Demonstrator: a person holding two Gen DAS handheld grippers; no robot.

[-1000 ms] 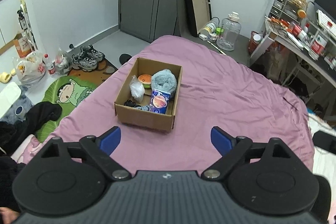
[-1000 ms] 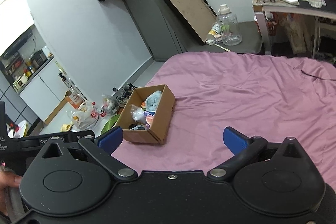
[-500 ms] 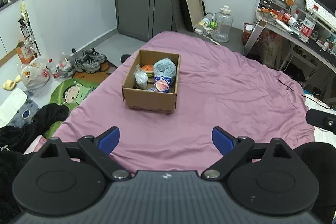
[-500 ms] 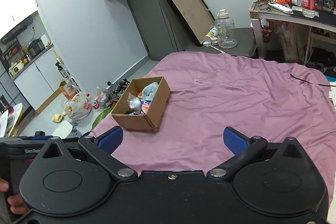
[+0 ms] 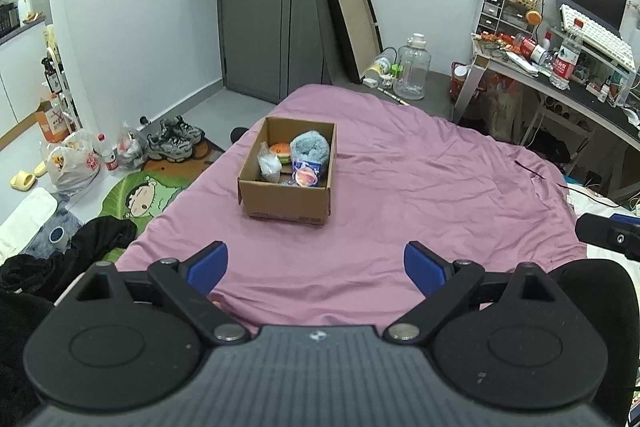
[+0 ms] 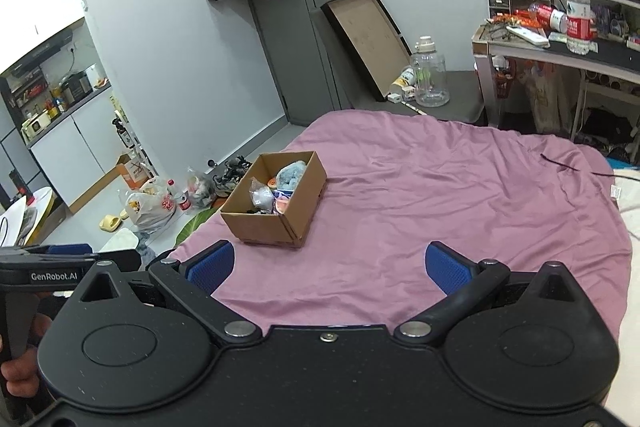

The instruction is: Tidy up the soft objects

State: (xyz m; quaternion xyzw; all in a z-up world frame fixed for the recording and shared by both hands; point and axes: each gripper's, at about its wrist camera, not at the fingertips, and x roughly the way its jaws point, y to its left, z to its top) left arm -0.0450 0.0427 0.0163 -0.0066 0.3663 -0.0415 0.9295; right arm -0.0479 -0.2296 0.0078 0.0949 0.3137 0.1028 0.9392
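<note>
Two claws, left (image 5: 316, 265) and right (image 6: 330, 265), hover released and empty above a purple bed (image 5: 400, 195). Well ahead, a cardboard box (image 5: 286, 203) sits on the bed, holding a blue plush (image 5: 310, 147), a burger toy (image 5: 280, 151) and other soft things.

Both wrist views look forward and slightly down from above the near edge of the bed (image 5: 400, 187), well back from the cardboard box (image 5: 286, 203). The left view faces the box nearly head-on; the right view sees it from further right, toward the bed's left edge. Both share bed, box and door (image 6: 304, 27).
</note>
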